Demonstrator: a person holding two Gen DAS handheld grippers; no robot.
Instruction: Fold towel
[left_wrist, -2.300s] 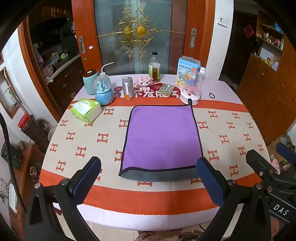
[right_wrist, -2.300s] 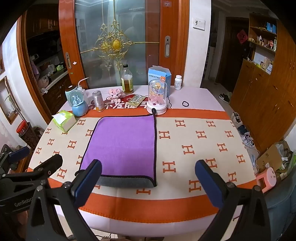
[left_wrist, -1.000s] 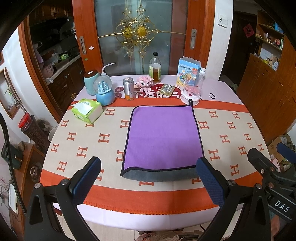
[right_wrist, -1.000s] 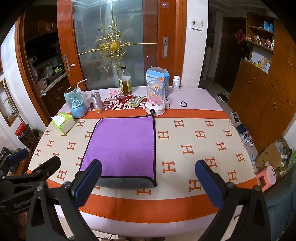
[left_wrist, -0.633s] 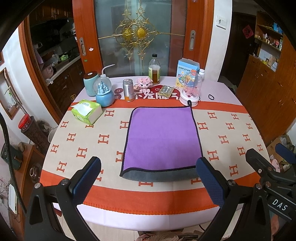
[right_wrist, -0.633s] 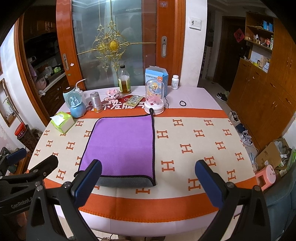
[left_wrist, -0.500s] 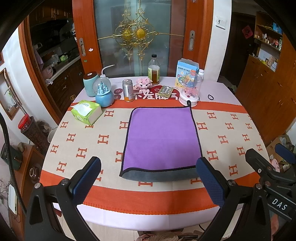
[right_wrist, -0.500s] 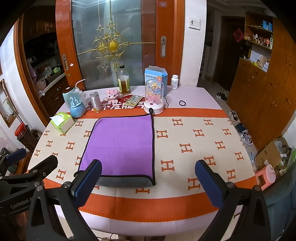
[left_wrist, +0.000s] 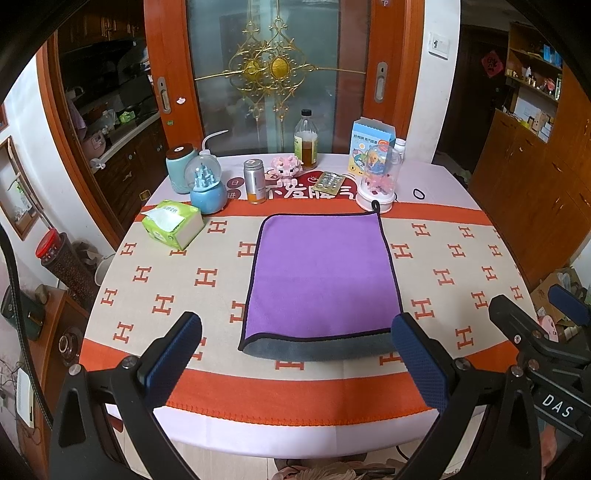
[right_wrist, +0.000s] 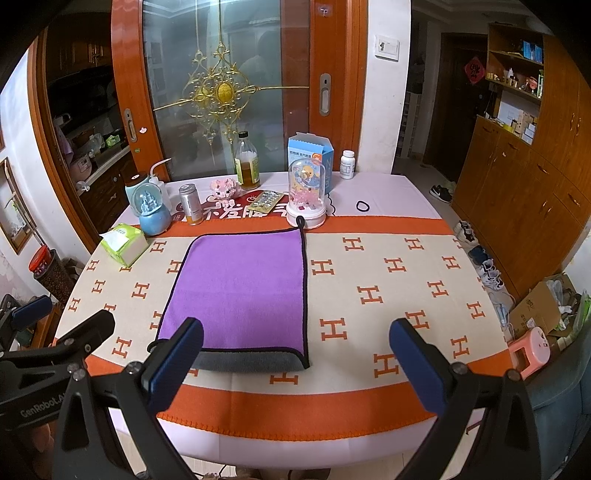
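I hold both grippers up over the near edge of the table. The left gripper is spread wide and holds nothing. The right gripper is spread wide too, and it is empty.

The towel lies flat just ahead of my left gripper, right between its two fingers. From my right gripper it sits ahead and to the left, behind the left finger. It is purple on top. A grey strip shows along its near edge, so I think one fold is already in it. The loop at its far right corner touches the pink dome toy.

I think my next job is to grab the two near corners. To do that well, I want each gripper to come down low and straight onto its own corner. The left one goes to the near left corner, the right one to the near right corner. I should pinch all the layers, purple and grey, so none slips out. I must not catch the tablecloth under it.

Then I would lift both corners at the same height and carry them away from me. I need to stop short of the can and the dome toy, so I knock nothing over.
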